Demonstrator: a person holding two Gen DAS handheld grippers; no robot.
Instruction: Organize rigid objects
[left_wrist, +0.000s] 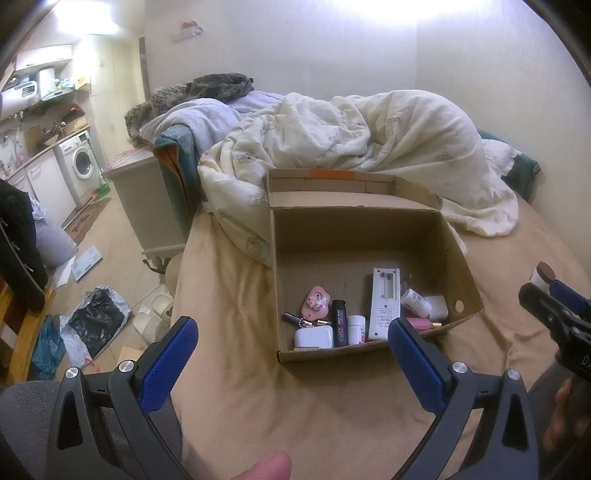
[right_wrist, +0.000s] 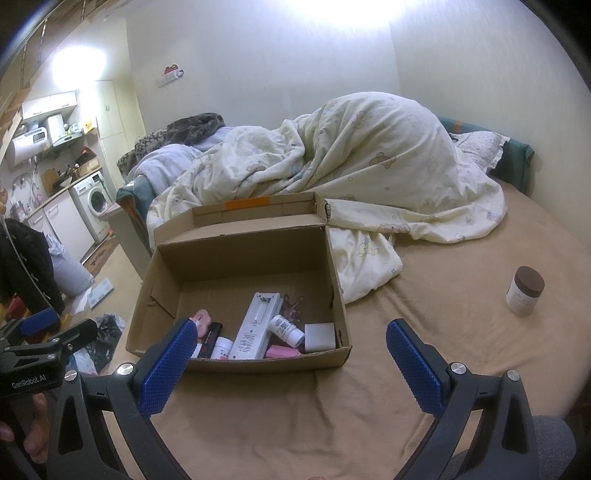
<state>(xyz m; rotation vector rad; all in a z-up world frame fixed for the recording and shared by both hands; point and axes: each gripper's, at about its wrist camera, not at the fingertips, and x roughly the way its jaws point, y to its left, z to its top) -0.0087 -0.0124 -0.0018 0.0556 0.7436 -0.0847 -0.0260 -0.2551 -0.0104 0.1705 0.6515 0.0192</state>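
A brown-lidded white round jar (right_wrist: 525, 291) stands alone on the tan bed (right_wrist: 424, 332), at three o'clock of the open cardboard box (right_wrist: 236, 258). Both the right claw (right_wrist: 290, 365) and left claw (left_wrist: 293, 363) gape empty. The jar should be gripped squarely below its lid. Only the right wrist view shows it whole.

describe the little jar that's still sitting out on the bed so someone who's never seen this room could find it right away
Start at the open cardboard box on the tan bedsheet, then look to its right, past the corner of the rumpled cream duvet. The jar stands upright there, alone on bare sheet. It is short and white with a dark brown lid, and is the only small item outside the box.
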